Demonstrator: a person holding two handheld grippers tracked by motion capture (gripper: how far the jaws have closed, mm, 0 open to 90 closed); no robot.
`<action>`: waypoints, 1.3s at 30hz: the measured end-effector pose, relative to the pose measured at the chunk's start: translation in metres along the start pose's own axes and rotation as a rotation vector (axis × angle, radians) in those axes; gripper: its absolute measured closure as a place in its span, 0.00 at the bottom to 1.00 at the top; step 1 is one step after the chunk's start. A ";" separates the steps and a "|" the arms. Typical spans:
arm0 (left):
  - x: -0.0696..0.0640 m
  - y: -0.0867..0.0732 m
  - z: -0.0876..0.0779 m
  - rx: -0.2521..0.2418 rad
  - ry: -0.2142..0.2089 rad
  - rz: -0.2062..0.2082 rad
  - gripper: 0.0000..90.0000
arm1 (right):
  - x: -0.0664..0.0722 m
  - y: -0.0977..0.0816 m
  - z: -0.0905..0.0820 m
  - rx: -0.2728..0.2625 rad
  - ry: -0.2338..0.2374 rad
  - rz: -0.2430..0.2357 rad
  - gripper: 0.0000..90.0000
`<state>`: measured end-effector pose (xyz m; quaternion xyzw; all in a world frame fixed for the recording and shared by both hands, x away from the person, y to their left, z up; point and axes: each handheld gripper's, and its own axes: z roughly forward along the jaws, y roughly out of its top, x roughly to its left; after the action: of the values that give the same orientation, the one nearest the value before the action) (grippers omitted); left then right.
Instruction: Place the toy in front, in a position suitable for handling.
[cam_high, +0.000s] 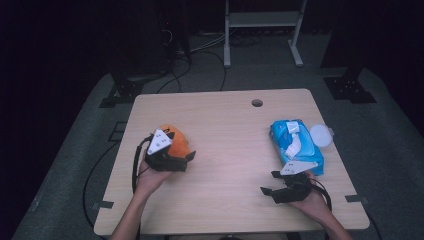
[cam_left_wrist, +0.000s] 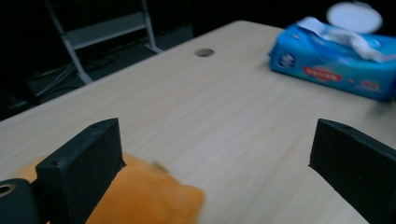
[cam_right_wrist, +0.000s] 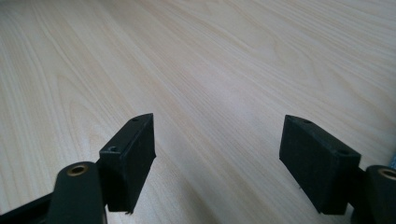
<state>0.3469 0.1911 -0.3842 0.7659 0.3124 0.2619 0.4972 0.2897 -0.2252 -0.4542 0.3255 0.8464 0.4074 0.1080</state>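
Left gripper (cam_high: 186, 159) — jaws spread wide, soft orange plush toy (cam_high: 176, 141) beside its left jaw, ungripped. Right gripper (cam_high: 269, 192) — jaws apart over bare wood-grain table (cam_high: 225, 130); blue wet-wipes pack (cam_high: 296, 145) just beyond it.

On the wooden table (cam_high: 225, 145), the left gripper (cam_high: 172, 159) rests against an orange soft object (cam_high: 176, 141). The right gripper (cam_high: 280, 190), jaws spread apart, sits just before a blue wet-wipe pack (cam_high: 296, 145) with its white lid (cam_high: 320, 135) flipped open.
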 end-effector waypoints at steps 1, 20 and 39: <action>0.006 0.000 -0.001 0.001 0.022 -0.007 0.02 | 0.000 0.000 0.000 -0.002 -0.001 0.000 0.28; 0.049 -0.036 0.022 0.210 0.225 -0.102 0.03 | 0.006 0.002 0.002 -0.005 0.008 -0.022 0.30; 0.046 -0.045 0.021 0.217 0.265 -0.100 0.25 | 0.005 0.002 0.000 -0.016 0.018 -0.020 0.32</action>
<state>0.3827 0.2262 -0.4293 0.7573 0.4395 0.3003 0.3785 0.2870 -0.2206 -0.4521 0.3123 0.8473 0.4160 0.1072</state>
